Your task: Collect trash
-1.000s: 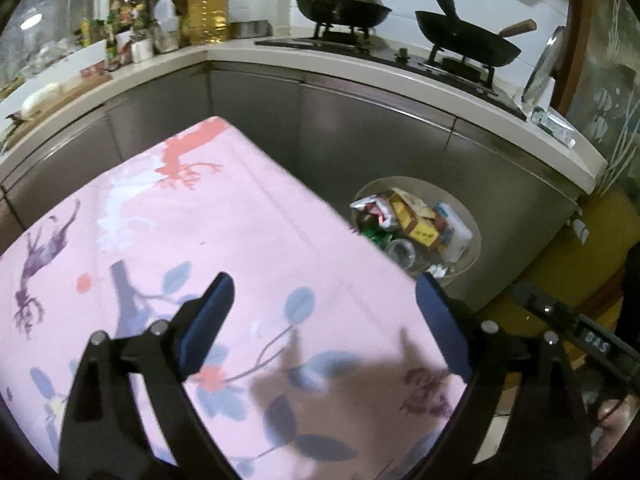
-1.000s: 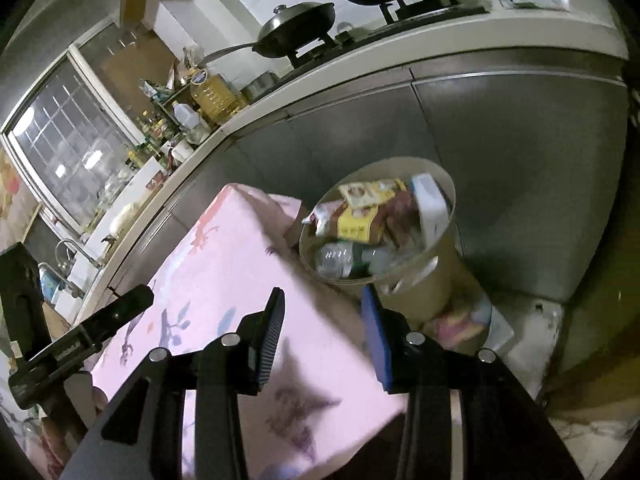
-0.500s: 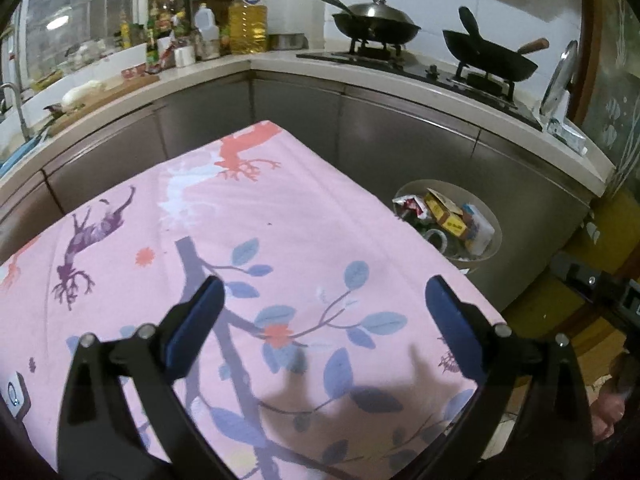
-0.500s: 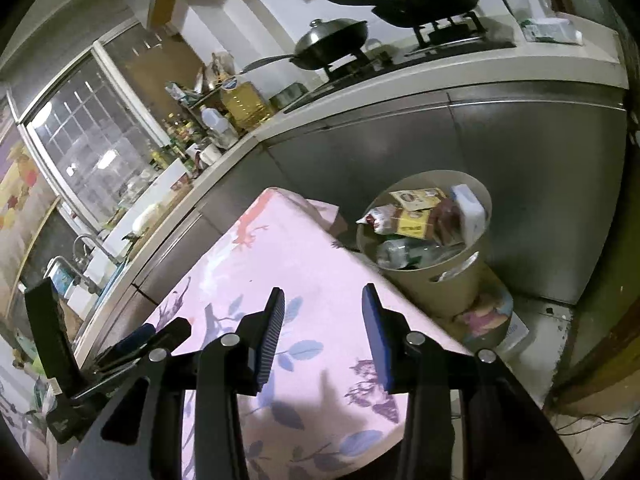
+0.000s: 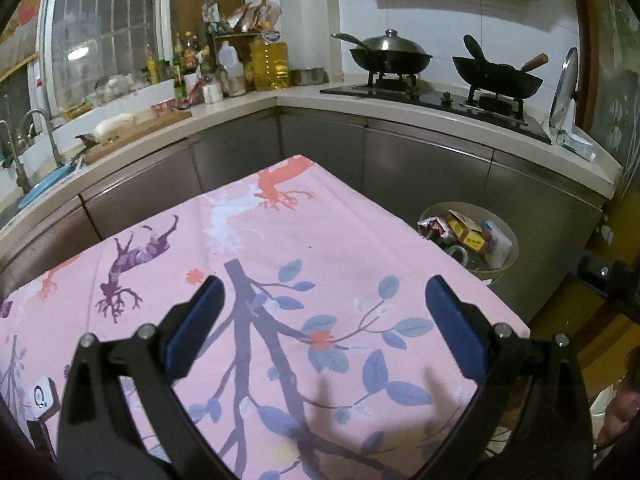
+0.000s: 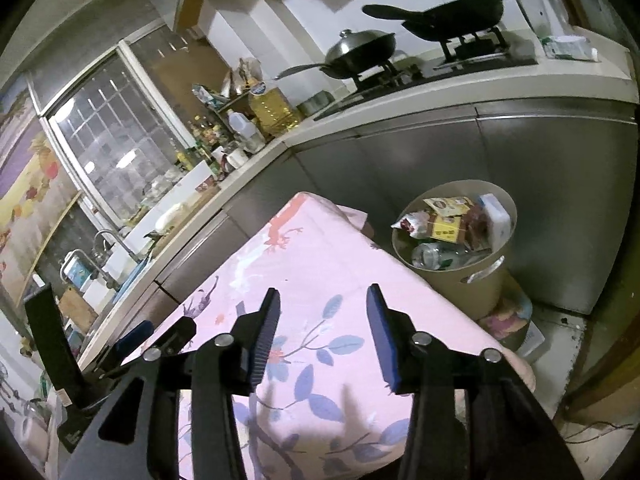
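Both grippers hang above the pink flowered tablecloth (image 5: 304, 240) with nothing in them. The left gripper (image 5: 323, 308) has its jaws spread wide; the right gripper (image 6: 323, 312) stands open too, though with a narrower gap between its blue pads.

No loose trash shows on the cloth ahead of either one. All the trash I can make out sits in the round beige bin (image 6: 486, 276), on the floor past the table's far right corner, against the steel cabinets (image 5: 424, 168). From the left gripper it lies ahead and well off to the right; from the right gripper it is ahead and only a little right, so I'd judge the right hand the nearer. The bin looks heaped: a yellow carton (image 6: 446, 232), a crumpled wrapper (image 5: 432, 229), and a clear plastic bottle (image 6: 436, 254) lying on its side, its long axis running roughly left to right across the right gripper's view.

What is hard to tell: the near edge of the table hides under both grippers, the floor behind the bin is mostly cut off, and something colourful (image 6: 508, 316) at the bin's foot is too blurred to name.
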### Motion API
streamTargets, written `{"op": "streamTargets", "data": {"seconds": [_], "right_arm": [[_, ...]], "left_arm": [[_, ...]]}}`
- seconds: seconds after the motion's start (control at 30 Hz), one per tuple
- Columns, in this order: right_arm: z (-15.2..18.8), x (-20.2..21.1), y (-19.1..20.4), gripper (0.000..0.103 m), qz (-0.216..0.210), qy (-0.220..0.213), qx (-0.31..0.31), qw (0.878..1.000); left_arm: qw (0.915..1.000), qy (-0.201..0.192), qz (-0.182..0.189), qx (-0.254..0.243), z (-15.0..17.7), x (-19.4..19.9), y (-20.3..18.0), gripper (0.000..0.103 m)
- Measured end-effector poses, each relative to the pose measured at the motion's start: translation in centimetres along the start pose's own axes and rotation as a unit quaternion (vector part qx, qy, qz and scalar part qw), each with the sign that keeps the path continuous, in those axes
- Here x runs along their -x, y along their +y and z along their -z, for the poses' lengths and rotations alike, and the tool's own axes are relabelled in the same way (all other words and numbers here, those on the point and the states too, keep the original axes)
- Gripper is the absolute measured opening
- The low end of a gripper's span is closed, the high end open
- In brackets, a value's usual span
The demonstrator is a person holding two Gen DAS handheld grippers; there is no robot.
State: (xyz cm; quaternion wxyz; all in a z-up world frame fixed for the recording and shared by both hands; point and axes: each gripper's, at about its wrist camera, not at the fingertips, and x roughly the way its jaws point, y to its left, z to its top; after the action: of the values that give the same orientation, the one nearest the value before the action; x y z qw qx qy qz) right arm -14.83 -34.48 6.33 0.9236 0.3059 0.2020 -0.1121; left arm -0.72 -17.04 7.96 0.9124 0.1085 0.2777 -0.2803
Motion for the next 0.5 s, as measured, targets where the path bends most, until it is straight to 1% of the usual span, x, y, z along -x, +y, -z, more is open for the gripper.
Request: {"op": "streamTargets", "data": {"seconds": [0.13, 0.5], "right_arm": [[0.1, 0.4, 0.5, 0.051, -0.004, -0.003, 0.005, 1.0], [0.9, 1.0, 0.3, 0.051, -0.004, -0.001, -0.01, 1.0]], "left_arm": [[0.9999, -0.008, -0.011, -0.001, 0.2, 0.8, 0.0, 0.097], [0.9993, -0.016, -0.034, 0.001, 0.6, 1.9, -0.2, 0.097]]}}
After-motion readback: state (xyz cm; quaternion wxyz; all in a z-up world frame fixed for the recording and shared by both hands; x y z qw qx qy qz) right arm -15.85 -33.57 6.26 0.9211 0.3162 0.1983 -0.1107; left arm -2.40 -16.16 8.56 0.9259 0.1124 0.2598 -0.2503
